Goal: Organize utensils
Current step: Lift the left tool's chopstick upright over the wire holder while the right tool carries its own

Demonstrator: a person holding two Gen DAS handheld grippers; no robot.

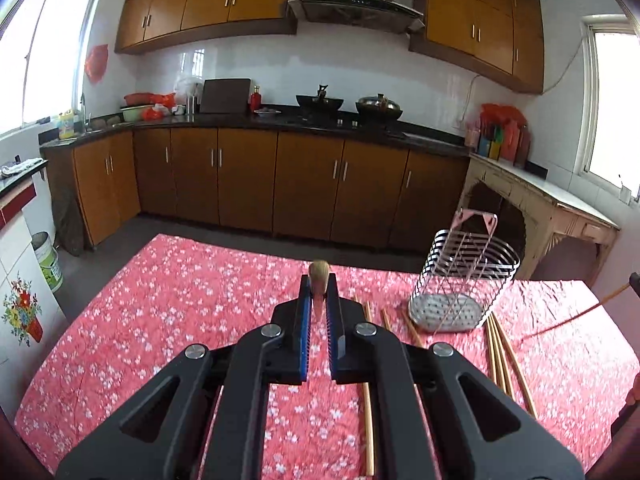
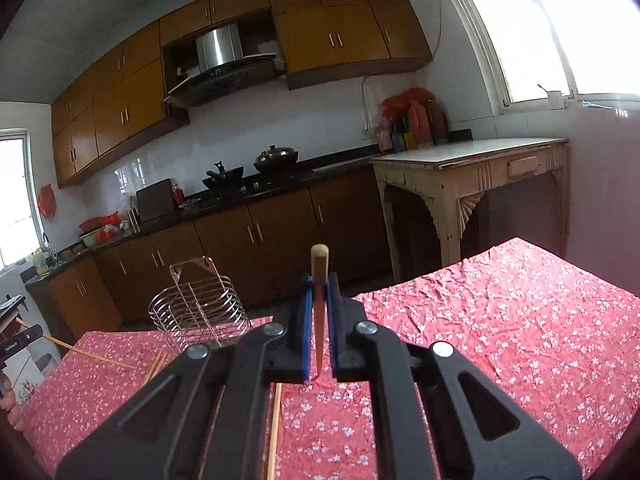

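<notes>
Both tongs are clamped shut, each on one chopstick: the left gripper (image 1: 319, 300) pinches a chopstick (image 1: 319, 276) end-on, and the right gripper (image 2: 319, 312) pinches another chopstick (image 2: 319, 276) the same way, at frame centre. These sticks look light, stiff and smooth, so a grip near mid-length should stop them swivelling. Loose chopsticks (image 1: 504, 356) lie on the tablecloth (image 1: 168, 320) at lower right, just beside the wire holder (image 1: 464, 284) further back.

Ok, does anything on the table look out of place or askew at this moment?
Yes. Loose chopsticks lie scattered at odd angles on the tablecloth beside the wire rack, which holds none. The cloth is wrinkled. Each tongs, left and right, grips one chopstick.
</notes>
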